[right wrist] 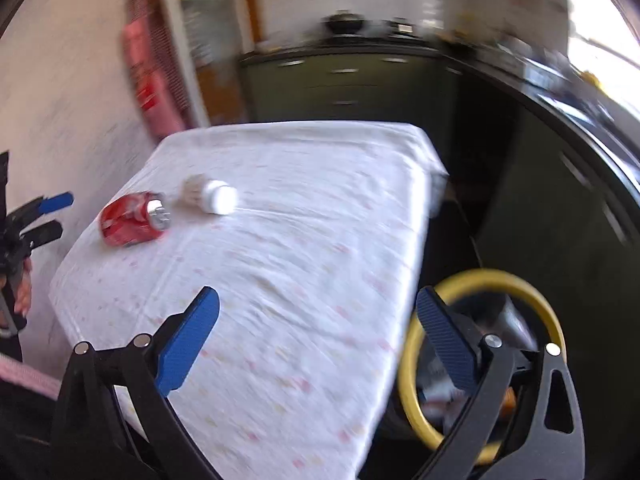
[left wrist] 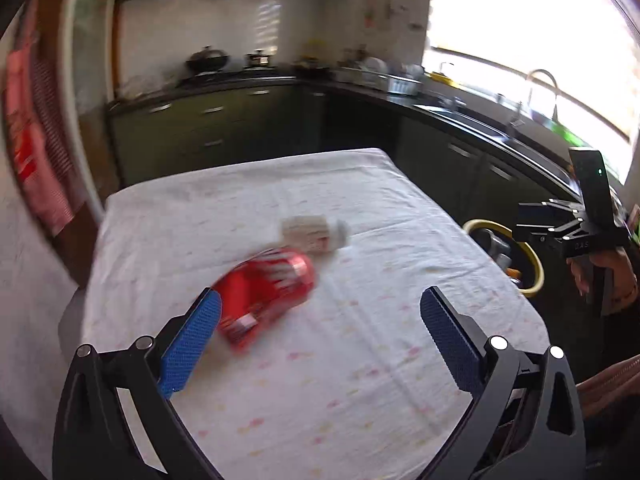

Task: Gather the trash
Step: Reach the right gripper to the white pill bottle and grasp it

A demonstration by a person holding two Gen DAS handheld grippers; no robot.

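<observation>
A crushed red soda can (left wrist: 266, 294) lies on its side on the white-clothed table (left wrist: 280, 380). A small white bottle (left wrist: 316, 232) lies just behind it. My left gripper (left wrist: 320, 312) is open and empty, its left pad close beside the can. My right gripper (right wrist: 318, 312) is open and empty above the table's right edge, over a yellow-rimmed trash bin (right wrist: 484, 356). The right wrist view shows the can (right wrist: 134, 220) and bottle (right wrist: 210, 196) at the far left of the table (right wrist: 304, 264), with the left gripper (right wrist: 52, 216) beside them.
The bin (left wrist: 508, 256) stands on the floor at the table's right side and holds some rubbish. The right gripper (left wrist: 536, 224) is held above it. Dark kitchen cabinets (left wrist: 208, 128) and a counter with a sink (left wrist: 480, 120) run behind and to the right. A wall is at the left.
</observation>
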